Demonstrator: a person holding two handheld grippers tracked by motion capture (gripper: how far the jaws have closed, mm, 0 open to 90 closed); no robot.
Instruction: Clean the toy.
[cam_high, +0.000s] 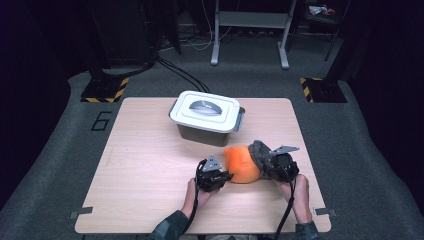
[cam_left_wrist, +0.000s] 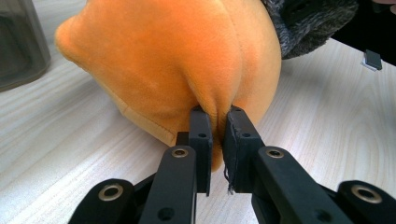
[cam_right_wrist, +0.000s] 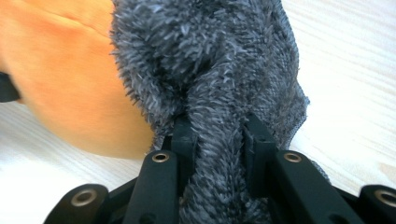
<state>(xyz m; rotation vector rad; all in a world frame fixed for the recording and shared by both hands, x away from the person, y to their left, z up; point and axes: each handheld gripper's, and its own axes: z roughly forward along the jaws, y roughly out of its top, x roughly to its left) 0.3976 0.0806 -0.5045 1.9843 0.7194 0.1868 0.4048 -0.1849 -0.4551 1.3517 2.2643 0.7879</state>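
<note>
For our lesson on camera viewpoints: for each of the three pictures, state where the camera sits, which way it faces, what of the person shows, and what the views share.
High view: above the person's side, looking forward and down on the table; forearms, hands, both grippers.
Left gripper view: on the left gripper, looking along shut jaws pinching the orange plush.
Right gripper view: on the right gripper, jaws clamping the grey fuzzy cloth.
Shared: all show plush and cloth.
</note>
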